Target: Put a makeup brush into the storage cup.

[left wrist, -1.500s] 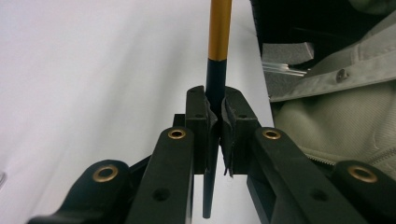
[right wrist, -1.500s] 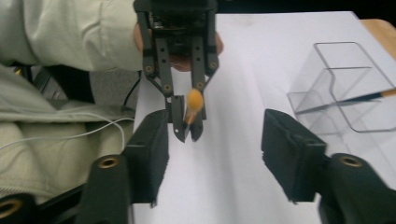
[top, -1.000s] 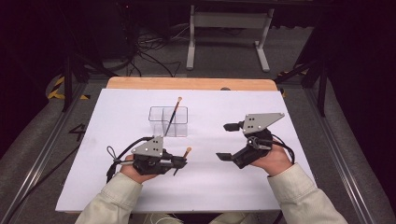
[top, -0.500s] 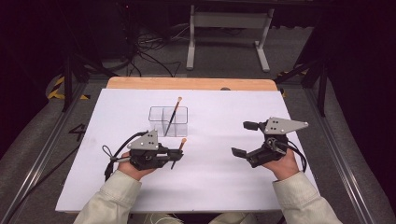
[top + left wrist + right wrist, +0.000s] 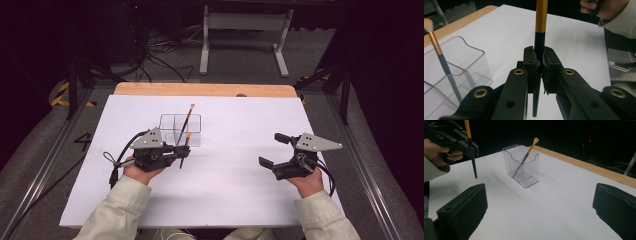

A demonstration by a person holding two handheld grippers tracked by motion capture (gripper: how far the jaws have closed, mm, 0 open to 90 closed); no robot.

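Left tongs [image 5: 180,150]: held low in the left hand [image 5: 142,170], just in front of the clear plastic box [image 5: 180,131], clamped on a thin dark brush with a gold band [image 5: 540,32].
Held brush: stands nearly upright, its dark tip hanging free above the white worktop [image 5: 225,190], near the box.
Right tongs [image 5: 272,150]: held in the right hand [image 5: 307,181], well apart from the box, pads wide apart with nothing between them; they have just been opening.
Box: has a second brush with a pale tip [image 5: 526,156] leaning inside it.
In the way: bare white worktop lies between the right tongs and the box.
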